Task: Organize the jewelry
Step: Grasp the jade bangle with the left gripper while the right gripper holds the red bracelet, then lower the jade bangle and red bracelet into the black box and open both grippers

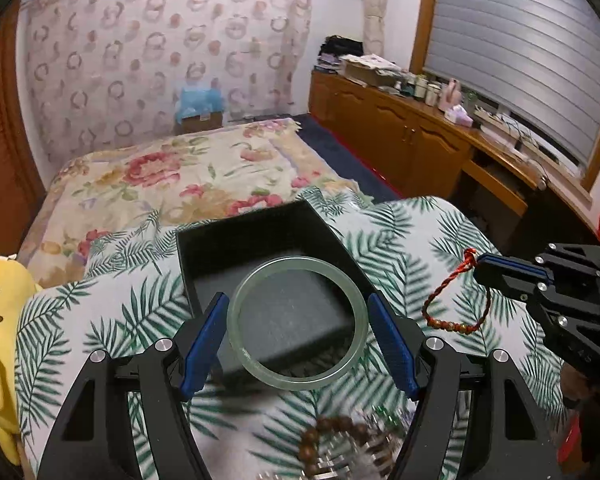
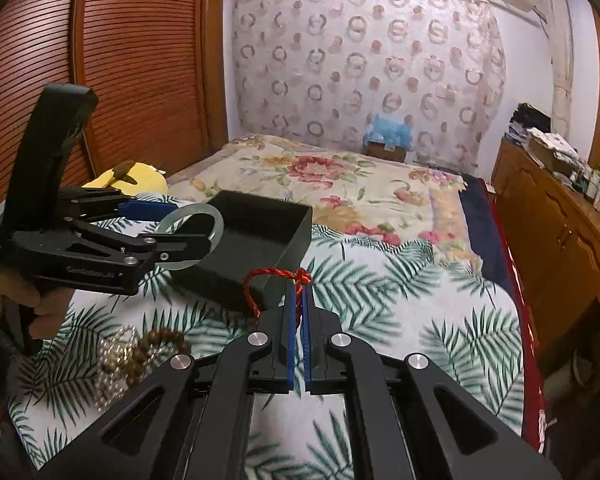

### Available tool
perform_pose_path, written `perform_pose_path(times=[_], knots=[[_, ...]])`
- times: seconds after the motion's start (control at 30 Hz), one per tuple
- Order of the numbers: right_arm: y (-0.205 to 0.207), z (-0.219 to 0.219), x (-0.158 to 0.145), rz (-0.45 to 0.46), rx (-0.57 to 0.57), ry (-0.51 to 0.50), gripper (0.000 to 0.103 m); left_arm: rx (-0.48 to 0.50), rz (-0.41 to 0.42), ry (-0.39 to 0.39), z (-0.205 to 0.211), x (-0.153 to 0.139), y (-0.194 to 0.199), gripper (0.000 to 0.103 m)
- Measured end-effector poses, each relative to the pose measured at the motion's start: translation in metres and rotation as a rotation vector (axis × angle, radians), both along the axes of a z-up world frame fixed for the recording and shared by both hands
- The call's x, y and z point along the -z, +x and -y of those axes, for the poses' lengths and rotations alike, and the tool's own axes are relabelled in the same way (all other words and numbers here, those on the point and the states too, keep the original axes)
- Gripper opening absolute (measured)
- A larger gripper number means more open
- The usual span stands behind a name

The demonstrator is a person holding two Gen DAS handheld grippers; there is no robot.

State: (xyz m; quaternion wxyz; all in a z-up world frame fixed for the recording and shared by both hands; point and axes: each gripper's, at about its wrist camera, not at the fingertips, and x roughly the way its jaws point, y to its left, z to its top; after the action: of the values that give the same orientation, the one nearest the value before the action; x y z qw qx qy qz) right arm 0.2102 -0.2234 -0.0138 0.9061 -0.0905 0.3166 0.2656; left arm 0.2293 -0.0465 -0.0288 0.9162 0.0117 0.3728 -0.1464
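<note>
My left gripper [image 1: 298,312] is shut on a pale green jade bangle [image 1: 240,336] and holds it level, just above the near edge of an open black box [image 1: 260,236]. It also shows in the right wrist view [image 2: 188,224], with the bangle [image 2: 216,220] over the box [image 2: 296,236]. My right gripper [image 2: 299,292] is shut on a red braided cord bracelet [image 2: 256,280] with beads, held to the right of the box. It shows in the left wrist view [image 1: 480,264] with the cord bracelet [image 1: 440,292] hanging from it.
The box sits on a leaf-print cloth [image 2: 400,292] over a floral bedspread [image 2: 340,180]. A brown bead bracelet [image 2: 156,344] and a pearl strand [image 2: 112,364] lie on the cloth near me. A yellow plush [image 2: 136,176] lies left. A wooden cabinet [image 2: 560,232] stands right.
</note>
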Motion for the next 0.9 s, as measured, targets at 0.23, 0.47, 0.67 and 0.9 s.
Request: perform_pose_path(times=[0.23, 0.47, 0.67, 0.9], knots=[[0.024, -0.013, -0.002, 0.008, -0.022, -0.007, 0.003, -0.006, -0.006, 0.008, 0.001, 0.010, 0.019, 0.068], [0.035, -0.022, -0.007, 0.029, -0.030, -0.006, 0.003, -0.015, -0.014, 0.012, -0.003, 0.015, 0.029, 0.068], [0.040, -0.030, -0.009, 0.040, -0.038, -0.011, 0.003, -0.032, 0.008, -0.013, -0.013, 0.007, 0.020, 0.068], [0.048, -0.050, -0.014, 0.051, -0.076, -0.009, 0.003, -0.100, 0.036, -0.005, -0.039, -0.004, -0.003, 0.068]])
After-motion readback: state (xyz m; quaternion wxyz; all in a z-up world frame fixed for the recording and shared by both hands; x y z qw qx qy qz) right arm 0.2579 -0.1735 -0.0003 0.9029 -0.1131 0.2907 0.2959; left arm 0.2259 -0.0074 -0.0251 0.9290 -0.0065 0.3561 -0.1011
